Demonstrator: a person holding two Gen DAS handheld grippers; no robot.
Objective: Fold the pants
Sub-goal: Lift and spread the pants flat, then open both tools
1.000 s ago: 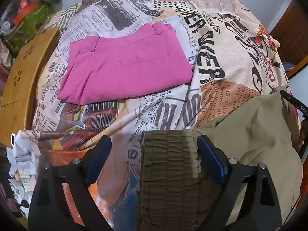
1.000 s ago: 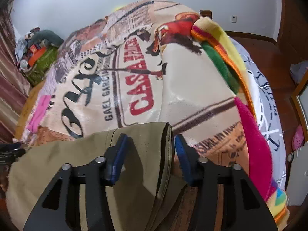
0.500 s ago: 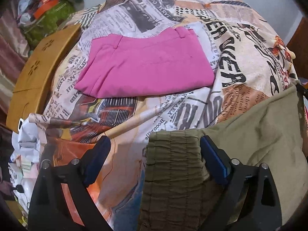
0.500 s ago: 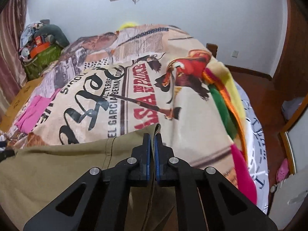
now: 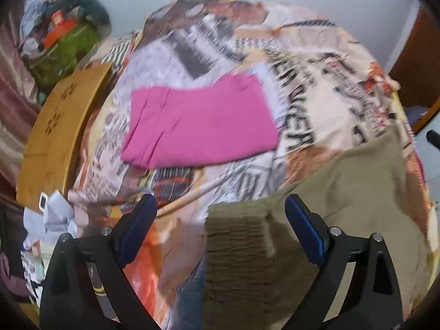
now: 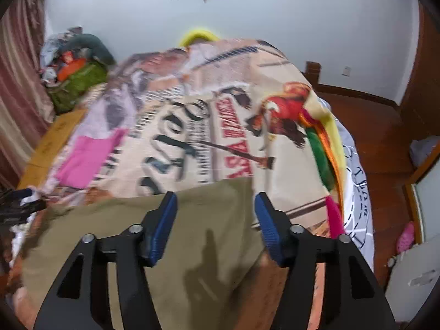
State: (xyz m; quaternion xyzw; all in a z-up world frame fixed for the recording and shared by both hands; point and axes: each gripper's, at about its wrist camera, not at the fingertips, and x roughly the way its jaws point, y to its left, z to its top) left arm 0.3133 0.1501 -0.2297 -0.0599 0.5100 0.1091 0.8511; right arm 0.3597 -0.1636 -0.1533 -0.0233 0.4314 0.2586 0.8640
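Olive-khaki pants (image 5: 343,200) lie spread on the printed bedspread (image 5: 316,63). Their ribbed waistband (image 5: 236,236) sits between the fingers of my open left gripper (image 5: 220,220), which is above it and holds nothing. In the right wrist view the pants (image 6: 154,250) lie flat under my open right gripper (image 6: 214,214), with the leg end near its fingers. A folded pink garment (image 5: 200,121) lies farther back on the bed; it also shows in the right wrist view (image 6: 85,159).
A wooden bed board (image 5: 55,132) runs along the left. A pile of bags and clothes (image 5: 60,38) sits at the back left. A bright fleece blanket (image 6: 324,148) hangs on the bed's right side over wooden floor (image 6: 379,137).
My right gripper was open, shut on the pants' leg end half a second ago, and is now open and raised. My left gripper stayed open and drew back a little.
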